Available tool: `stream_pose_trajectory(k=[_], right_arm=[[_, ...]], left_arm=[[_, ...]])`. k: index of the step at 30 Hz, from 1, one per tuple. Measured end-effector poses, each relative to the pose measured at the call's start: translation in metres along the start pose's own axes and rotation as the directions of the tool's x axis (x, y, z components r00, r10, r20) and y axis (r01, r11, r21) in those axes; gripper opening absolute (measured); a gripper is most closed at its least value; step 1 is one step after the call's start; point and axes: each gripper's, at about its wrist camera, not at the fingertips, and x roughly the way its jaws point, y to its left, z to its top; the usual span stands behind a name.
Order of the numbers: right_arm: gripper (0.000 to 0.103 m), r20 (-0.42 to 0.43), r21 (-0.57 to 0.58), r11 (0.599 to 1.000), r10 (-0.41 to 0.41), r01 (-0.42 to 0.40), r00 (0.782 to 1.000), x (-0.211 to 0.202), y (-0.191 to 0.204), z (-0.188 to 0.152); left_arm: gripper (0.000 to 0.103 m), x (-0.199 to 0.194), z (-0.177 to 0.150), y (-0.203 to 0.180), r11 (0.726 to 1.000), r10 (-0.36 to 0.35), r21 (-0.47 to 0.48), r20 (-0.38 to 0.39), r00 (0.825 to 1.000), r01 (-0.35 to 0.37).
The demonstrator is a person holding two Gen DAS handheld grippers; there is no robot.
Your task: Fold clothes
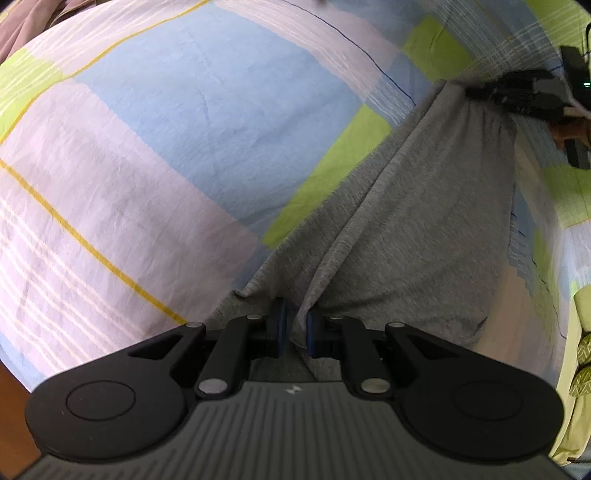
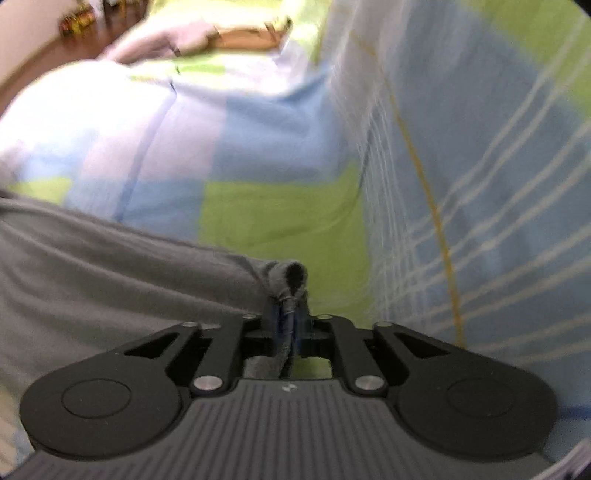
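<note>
A grey garment hangs stretched between my two grippers above a bed. In the left wrist view my left gripper is shut on one end of it, the cloth pinched between the blue pads. The fabric runs away to the upper right, where my right gripper grips the far end. In the right wrist view my right gripper is shut on a bunched corner of the grey garment, which spreads off to the left.
A checked bedsheet in blue, lilac and green covers the bed below. A brownish cloth lies at the top left corner. Pale purple clothing lies at the far end of the bed. Wooden floor shows beyond.
</note>
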Motion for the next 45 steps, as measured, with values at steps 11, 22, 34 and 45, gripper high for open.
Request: stream_pose_trajectory(k=[11,22,34,45], right_arm=[[0.091,0.145,0.343,0.926,-0.217,0.156,0.965,-0.072,0.051,-0.020],[0.064,0.353,0.687,0.717,-0.186,-0.119,0.917,-0.153,0.215,-0.090],[0.060,0.258,0.843,0.518,-0.151,-0.146,0.954,-0.125,0.404,-0.056],[0.059,-0.069,0.906,0.359,-0.398,0.225,0.915,-0.132,0.482,-0.008]], left_arm=[[0.027,-0.003,0.014,0.019,0.989,-0.133,-0.082,-0.077,0.988,0.126],[0.037,-0.010,0.014,-0.002,0.988,-0.118,0.089,-0.095,0.988,0.127],[0.037,-0.011,0.053,0.002,0.889,-0.126,0.373,-0.360,0.925,0.266],[0.047,-0.065,0.061,-0.064,0.281,0.006,0.886,-0.386,0.922,0.369]])
